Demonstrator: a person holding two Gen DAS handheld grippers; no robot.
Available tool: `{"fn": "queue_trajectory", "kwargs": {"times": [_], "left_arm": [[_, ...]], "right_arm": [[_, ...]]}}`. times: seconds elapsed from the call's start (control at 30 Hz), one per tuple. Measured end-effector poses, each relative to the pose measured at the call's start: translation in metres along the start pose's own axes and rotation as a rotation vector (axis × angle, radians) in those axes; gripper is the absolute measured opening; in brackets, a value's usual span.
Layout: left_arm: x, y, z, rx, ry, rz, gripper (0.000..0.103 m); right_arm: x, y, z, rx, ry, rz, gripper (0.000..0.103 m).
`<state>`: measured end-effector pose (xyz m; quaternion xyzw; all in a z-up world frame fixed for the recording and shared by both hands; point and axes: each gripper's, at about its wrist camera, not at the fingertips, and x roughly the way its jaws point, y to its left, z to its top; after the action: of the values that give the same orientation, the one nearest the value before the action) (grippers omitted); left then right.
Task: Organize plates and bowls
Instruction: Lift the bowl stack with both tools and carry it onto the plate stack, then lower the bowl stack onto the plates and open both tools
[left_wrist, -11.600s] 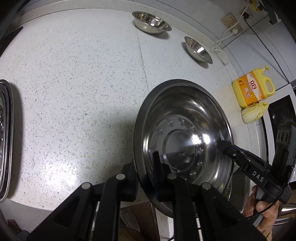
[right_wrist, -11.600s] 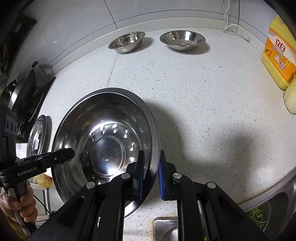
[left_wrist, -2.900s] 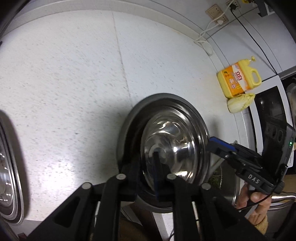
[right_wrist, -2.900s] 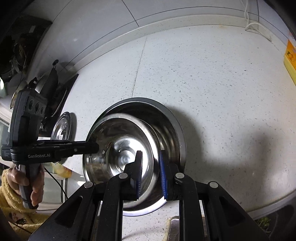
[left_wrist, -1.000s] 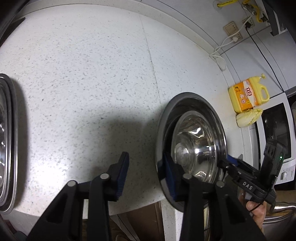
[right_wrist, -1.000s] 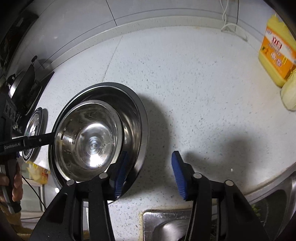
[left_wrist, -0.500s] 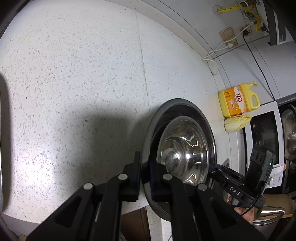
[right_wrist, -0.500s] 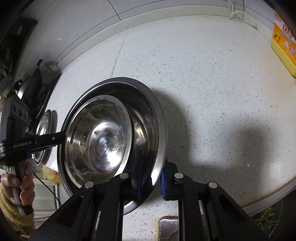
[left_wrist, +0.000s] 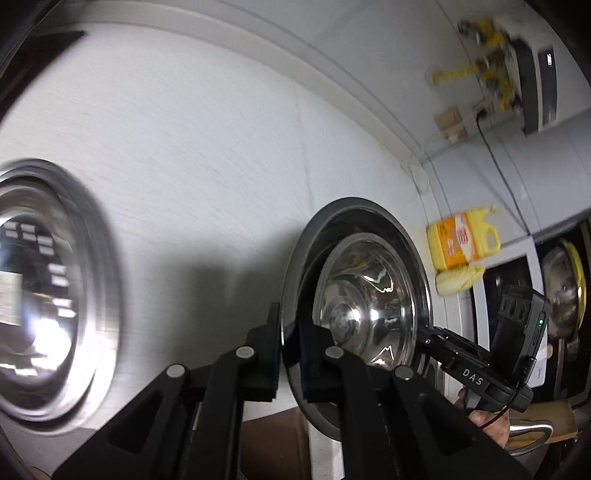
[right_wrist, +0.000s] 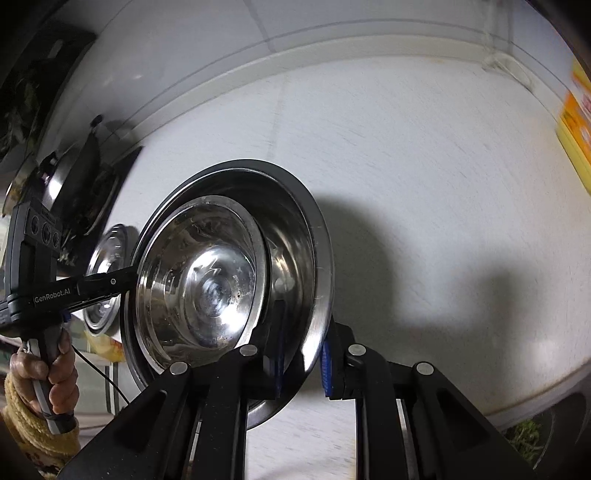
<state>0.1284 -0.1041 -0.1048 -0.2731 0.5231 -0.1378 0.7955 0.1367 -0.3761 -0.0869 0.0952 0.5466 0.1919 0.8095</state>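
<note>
A large steel bowl (left_wrist: 301, 258) (right_wrist: 295, 229) with smaller steel bowls nested in it (left_wrist: 365, 310) (right_wrist: 207, 280) is held up off the white speckled counter (left_wrist: 207, 158). My left gripper (left_wrist: 290, 347) is shut on its left rim. My right gripper (right_wrist: 303, 363) is shut on its right rim. Each gripper shows in the other's view, at the bowl's far side. A stack of steel plates (left_wrist: 48, 288) lies at the counter's left end, also seen small in the right wrist view (right_wrist: 107, 258).
A yellow detergent jug (left_wrist: 461, 240) (right_wrist: 576, 122) and a cabbage piece (left_wrist: 458, 278) stand at the counter's right end. A stove with a dark pan (right_wrist: 74, 166) lies beyond the plates. A sink edge (right_wrist: 535, 443) is at the near right.
Both grippers have lifted the nested bowls off the counter and carry them left toward the plates, which now fill the left wrist view's left side. The view is motion-blurred.
</note>
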Motion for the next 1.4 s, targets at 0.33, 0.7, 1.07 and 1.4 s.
{"fn": "queue_trajectory", "kwargs": {"times": [0.33,0.7,1.07,1.4], "left_arm": [[-0.134,0.118,0.009,-0.12,-0.162,0.143,0.006],[-0.145,0.203,0.007,-0.237,-0.155,0.214,0.006],[-0.14,0.214,0.008,-0.176,-0.183,0.299,0.01],[-0.168,0.191,-0.002,-0.057,-0.249,0.388,0.01]], "right_arm": [[0.046,0.137,0.024,-0.183,0.017,0.159,0.015],[0.122,0.215,0.014,-0.243,0.143,0.215,0.015],[0.13,0.221,0.011,-0.24,0.12,0.151,0.025],[0.095,0.219,0.002,-0.224,-0.002,0.105,0.035]]}}
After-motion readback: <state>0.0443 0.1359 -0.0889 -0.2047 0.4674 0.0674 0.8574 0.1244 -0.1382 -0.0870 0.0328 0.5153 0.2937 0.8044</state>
